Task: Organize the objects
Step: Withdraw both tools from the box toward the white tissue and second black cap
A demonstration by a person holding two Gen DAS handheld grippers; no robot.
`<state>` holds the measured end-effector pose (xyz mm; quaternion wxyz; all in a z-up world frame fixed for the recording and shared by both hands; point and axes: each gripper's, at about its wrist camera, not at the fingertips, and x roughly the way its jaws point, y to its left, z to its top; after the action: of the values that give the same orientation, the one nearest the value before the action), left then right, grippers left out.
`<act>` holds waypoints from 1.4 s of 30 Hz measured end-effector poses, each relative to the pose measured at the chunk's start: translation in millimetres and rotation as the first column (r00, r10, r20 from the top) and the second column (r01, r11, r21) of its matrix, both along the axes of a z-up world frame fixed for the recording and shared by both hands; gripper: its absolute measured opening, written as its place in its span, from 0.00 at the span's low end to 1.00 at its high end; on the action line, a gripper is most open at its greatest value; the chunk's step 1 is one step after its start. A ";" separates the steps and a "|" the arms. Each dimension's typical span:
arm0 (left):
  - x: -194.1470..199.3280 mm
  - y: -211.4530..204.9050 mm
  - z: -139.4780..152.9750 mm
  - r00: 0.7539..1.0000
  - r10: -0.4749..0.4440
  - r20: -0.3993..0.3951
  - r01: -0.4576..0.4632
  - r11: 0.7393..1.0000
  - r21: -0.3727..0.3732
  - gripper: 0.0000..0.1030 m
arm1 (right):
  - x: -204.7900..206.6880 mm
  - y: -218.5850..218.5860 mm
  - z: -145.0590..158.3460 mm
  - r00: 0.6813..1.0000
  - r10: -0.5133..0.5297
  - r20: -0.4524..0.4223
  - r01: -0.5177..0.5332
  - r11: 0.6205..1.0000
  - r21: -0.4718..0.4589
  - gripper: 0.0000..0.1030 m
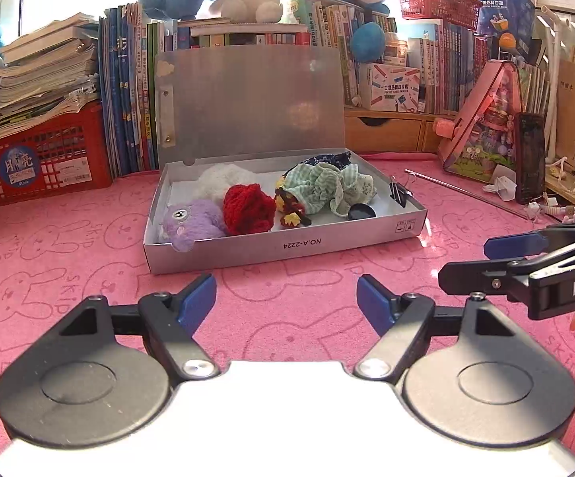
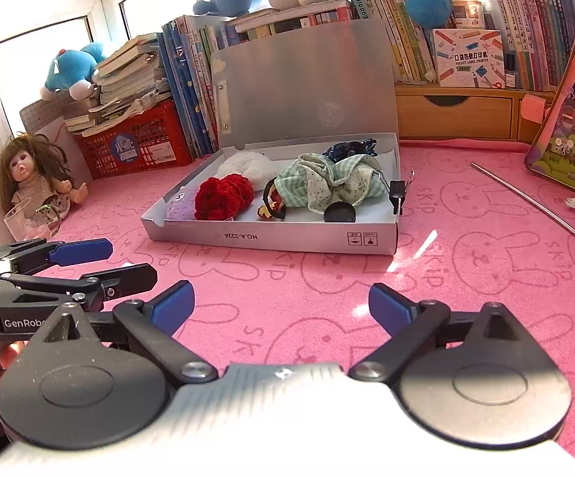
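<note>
Nearest, the left gripper [image 1: 285, 298] and right gripper [image 2: 281, 304] hover side by side short of the grey box [image 1: 287, 244], both spread wide and holding nothing, apparently readied to reach in. Inside the box lie a purple plush [image 1: 194, 224], red knit piece [image 1: 247, 207] and green cloth [image 1: 327, 189]; its lid [image 1: 251, 99] stands propped open behind them. Only the right view shows the doll [image 2: 35, 175] left of the box.

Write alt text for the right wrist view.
An open grey box on a pink mat holds a red knit, green cloth and purple plush. The right tool hovers open in front, empty; the left tool is at left.
</note>
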<state>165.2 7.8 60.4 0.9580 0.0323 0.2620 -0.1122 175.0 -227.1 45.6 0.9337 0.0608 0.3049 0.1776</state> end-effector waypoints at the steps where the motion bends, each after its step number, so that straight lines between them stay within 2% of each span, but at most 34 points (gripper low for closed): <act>1: -2.5 -0.1 -0.8 1.000 -0.001 0.001 0.001 1.000 0.004 0.79 | -4.6 0.2 -1.0 1.000 0.002 0.004 -0.002 1.000 -0.001 0.96; 11: -28.3 3.2 -13.5 1.000 -0.004 -0.019 0.003 1.000 -0.012 0.81 | -38.1 5.9 -4.9 0.999 0.040 0.034 -0.040 0.999 -0.009 0.98; 20: -42.5 7.3 -25.9 0.999 0.005 -0.035 -0.006 1.000 -0.016 0.81 | -58.3 13.1 -14.1 0.996 0.050 0.073 -0.046 0.997 -0.067 0.99; 42: -53.0 3.7 -47.0 0.999 0.010 -0.042 -0.009 1.000 0.004 0.81 | -73.6 32.9 -41.8 0.991 0.116 0.066 -0.105 0.983 -0.151 0.99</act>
<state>112.2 11.5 13.4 0.9527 0.0305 0.2823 -0.1079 101.4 -194.3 3.8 0.9351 -0.0319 0.2850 0.2081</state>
